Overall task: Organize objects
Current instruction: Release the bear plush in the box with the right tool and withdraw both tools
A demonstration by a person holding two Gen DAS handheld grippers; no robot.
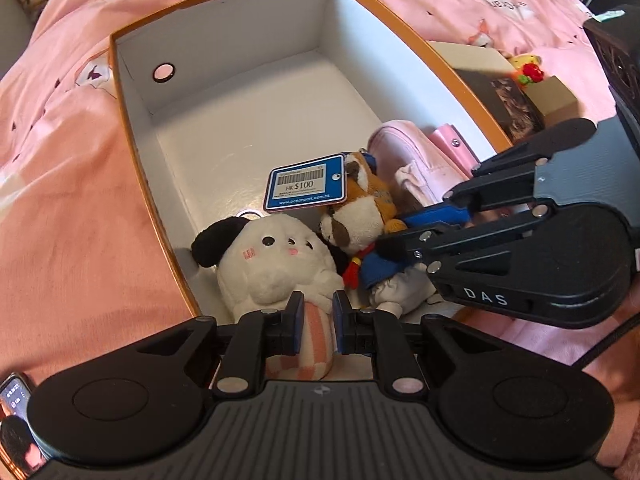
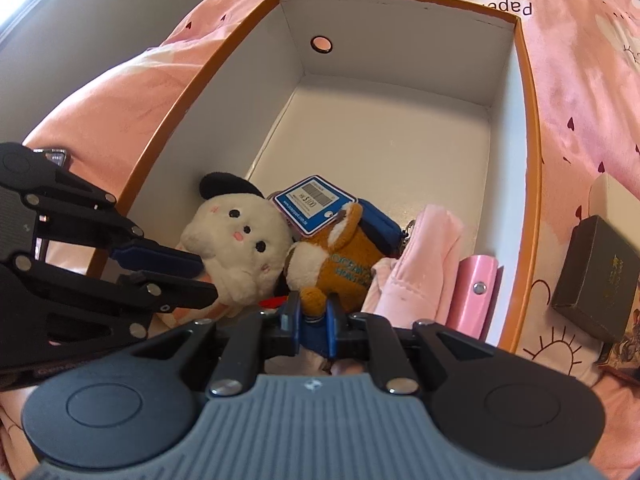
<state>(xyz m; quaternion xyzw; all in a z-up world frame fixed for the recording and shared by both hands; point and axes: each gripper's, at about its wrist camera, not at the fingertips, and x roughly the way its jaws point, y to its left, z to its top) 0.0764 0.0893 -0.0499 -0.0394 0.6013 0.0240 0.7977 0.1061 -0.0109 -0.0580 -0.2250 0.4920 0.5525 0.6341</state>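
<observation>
An orange-rimmed white box [image 1: 132, 128] [image 2: 532, 128] lies on a pink bedspread. At its near end are a white plush dog [image 1: 272, 264] [image 2: 236, 248], a brown plush animal in blue [image 1: 360, 216] [image 2: 340, 264] with a blue price tag [image 1: 306, 192] [image 2: 316, 204], and a pink pouch [image 1: 416, 160] [image 2: 424, 248]. My left gripper [image 1: 316, 320] is shut on the white plush's striped pink leg. My right gripper [image 2: 314, 316] is shut on the brown plush's lower body; it also shows in the left wrist view [image 1: 400, 232].
A dark flat box [image 2: 596, 276] [image 1: 516, 104] and a beige box [image 1: 556, 92] lie right of the big box. A pink tube [image 2: 474, 292] leans inside the box's right wall. A phone [image 1: 16, 424] lies near left. The box's far half is bare.
</observation>
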